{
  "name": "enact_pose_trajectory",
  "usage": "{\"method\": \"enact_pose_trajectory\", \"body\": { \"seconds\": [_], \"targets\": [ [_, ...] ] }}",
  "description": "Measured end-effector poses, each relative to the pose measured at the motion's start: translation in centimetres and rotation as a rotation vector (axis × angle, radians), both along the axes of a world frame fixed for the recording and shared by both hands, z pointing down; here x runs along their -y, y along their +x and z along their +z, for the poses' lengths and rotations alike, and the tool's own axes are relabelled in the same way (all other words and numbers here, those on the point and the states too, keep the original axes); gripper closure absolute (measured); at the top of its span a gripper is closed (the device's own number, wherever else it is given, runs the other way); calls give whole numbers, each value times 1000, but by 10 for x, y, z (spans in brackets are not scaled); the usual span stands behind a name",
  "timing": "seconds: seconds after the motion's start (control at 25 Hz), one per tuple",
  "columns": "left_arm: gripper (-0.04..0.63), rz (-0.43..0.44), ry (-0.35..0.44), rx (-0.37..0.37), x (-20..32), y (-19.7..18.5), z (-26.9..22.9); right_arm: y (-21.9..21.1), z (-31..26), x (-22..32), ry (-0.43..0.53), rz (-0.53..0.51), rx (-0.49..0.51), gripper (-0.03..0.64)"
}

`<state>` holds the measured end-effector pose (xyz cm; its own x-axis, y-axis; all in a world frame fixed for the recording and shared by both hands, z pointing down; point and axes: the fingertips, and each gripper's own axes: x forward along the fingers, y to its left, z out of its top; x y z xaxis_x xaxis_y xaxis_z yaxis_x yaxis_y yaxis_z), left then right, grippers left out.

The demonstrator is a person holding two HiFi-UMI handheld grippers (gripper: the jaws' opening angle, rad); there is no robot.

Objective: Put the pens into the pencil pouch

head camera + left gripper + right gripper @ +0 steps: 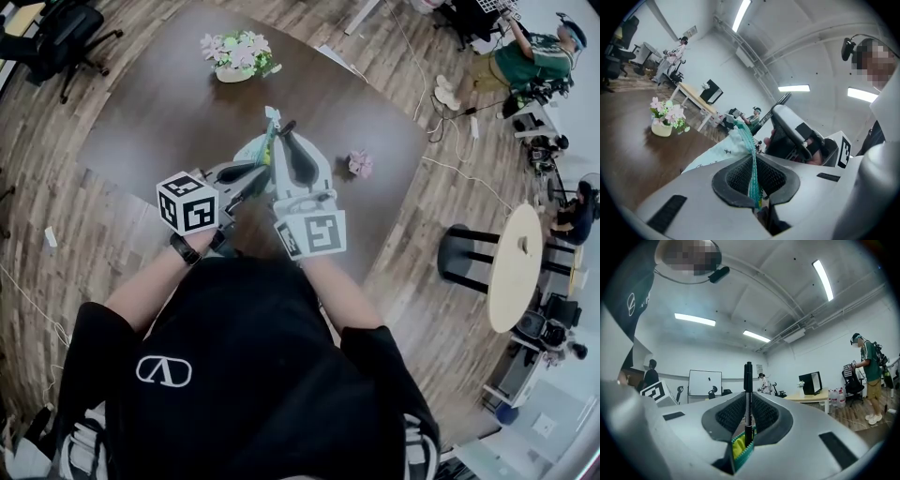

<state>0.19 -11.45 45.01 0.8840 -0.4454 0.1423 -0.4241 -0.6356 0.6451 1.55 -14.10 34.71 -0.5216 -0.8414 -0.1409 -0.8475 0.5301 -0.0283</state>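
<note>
Left gripper has its jaws pinched tight on the teal zipper edge of the pencil pouch, which it holds above the dark table. Right gripper, close beside it, is clamped on a black pen that stands upright between the pads. The pen's lower end seems to sit in the pouch's green-lined mouth, though that part is half hidden. A pot of flowers stands farther back on the table.
</note>
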Motion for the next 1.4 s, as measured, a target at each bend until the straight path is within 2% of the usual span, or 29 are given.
{"method": "enact_pose_trajectory", "body": {
  "seconds": [0.2,0.44,0.6,0.68,0.72,1.0,1.2,1.4],
  "targets": [
    [580,-3,52,-5,0,-3,-15,1,14,0,-51,-3,3,577],
    [580,-8,46,-12,2,-3,-18,-3,30,-1,-114,-28,-24,574],
    [580,-17,36,-10,5,-6,-15,-8,31,-3,-123,-62,-26,524],
    [580,-24,34,-10,7,-7,-13,-9,32,-2,-125,-73,-30,466],
    [580,-27,32,-10,8,-8,-12,-8,31,-2,-124,-73,-31,460],
    [580,-48,20,-8,7,-15,-8,-3,23,1,-108,-52,-30,462],
    [580,-63,4,-9,3,-17,-5,12,16,18,-98,0,-26,462],
    [580,-85,-12,-14,-5,-32,2,19,40,53,-183,62,-68,462]
  ]
}}
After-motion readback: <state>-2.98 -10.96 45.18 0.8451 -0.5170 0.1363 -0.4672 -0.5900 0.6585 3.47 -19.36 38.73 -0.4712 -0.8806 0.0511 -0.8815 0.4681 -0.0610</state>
